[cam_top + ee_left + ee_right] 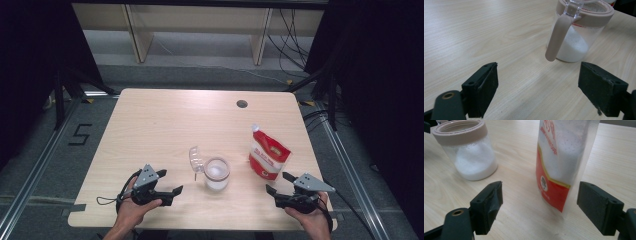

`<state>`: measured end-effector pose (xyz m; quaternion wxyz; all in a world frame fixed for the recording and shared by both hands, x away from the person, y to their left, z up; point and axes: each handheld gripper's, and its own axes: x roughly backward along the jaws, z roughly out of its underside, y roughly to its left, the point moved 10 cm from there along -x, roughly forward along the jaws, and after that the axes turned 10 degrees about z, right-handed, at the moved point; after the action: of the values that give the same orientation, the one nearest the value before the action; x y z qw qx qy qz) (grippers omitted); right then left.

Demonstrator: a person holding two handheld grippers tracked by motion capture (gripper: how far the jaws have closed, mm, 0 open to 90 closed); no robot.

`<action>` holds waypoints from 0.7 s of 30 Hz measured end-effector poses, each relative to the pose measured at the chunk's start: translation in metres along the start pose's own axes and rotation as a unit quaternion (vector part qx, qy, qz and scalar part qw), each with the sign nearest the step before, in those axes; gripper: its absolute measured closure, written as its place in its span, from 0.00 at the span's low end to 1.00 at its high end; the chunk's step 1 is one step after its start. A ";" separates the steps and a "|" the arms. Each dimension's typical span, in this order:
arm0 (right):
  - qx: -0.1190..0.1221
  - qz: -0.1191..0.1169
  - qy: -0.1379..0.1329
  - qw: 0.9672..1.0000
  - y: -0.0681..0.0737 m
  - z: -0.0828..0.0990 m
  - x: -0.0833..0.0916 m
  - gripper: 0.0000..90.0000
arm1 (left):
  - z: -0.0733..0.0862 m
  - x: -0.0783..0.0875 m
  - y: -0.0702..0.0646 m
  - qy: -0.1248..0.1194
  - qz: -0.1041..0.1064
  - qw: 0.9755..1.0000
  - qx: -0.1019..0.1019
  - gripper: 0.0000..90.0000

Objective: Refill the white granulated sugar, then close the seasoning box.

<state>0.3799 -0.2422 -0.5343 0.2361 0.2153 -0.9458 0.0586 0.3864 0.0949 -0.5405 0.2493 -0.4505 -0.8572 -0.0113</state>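
The sugar pouch point(268, 159) stands upright on the right half of the table point(165, 120), just ahead of my right gripper point(280, 183); in the right gripper view it point(560, 157) rises between and beyond my jaws, which stand wide and press on nothing. It is a soft stand-up bag with a red spout cap at the top, a clear film body and white grains filling most of it. I judge it fairly heavy for its size, limp in the walls and slick on the film, so a pinch low down would likely buckle it and tip it over. The firmer place to take hold looks like the upper part, just under the spout, where the film gathers and the weight hangs below the grip.

Just to its left sits the clear jar point(217, 173) with a beige collar, its flip lid swung open on the far-left side, about a third full of white grains. The jar looks stiff and stable, with a handle point(556, 37) facing my left gripper point(169, 182). That gripper rests near the front edge, jaws spread and empty, the jar well ahead of them.
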 end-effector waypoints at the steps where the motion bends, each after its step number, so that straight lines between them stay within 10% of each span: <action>1: 0.011 -0.002 -0.007 1.000 -0.002 -0.001 -0.001 0.24 | 0.000 0.000 0.000 0.000 0.000 1.000 -0.003 0.18; 21: 0.013 -0.011 0.007 1.000 0.005 0.004 0.000 0.24 | -0.017 0.003 -0.006 -0.021 0.016 1.000 0.006 0.24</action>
<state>0.3765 -0.2388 -0.5380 0.2409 0.2285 -0.9407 0.0699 0.3879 0.0895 -0.5228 0.2336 -0.4631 -0.8549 0.0074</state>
